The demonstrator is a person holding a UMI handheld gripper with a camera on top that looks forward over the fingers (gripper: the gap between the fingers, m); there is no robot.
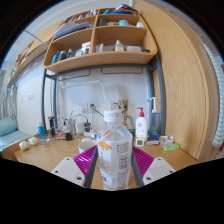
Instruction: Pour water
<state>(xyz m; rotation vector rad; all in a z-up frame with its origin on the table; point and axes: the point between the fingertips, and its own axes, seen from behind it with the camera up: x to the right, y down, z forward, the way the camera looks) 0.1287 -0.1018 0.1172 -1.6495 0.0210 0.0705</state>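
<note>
Both fingers of the gripper (116, 168) press against the sides of a clear plastic water bottle (116, 150), one magenta pad (86, 159) at its left flank and the other at its right, so the jaws are closed on it. Held upright between them, the bottle carries a white label around its middle and a pale cap on top.

Starting at the left, a wooden desk (40, 155) runs across beneath the bottle, and a small white cup (25, 145) sits near its left end beside what may be a bed or cushion edge, though that part is too small to tell for sure. Next come small bottles and jars (55, 128) standing along the back of the desk against the white wall, with cables trailing above them. A clear glass (88, 142) stands just behind the bottle's left shoulder, on the desk. Over all this hangs a wooden shelf unit (97, 40) with books and boxes in its compartments.

To the right of the held bottle stands a white pump dispenser with a red label (141, 128), well apart from the fingers. Beyond it a small green object (171, 147) lies on the desk, close to a tall wooden panel (190, 80) that closes off the right side.
</note>
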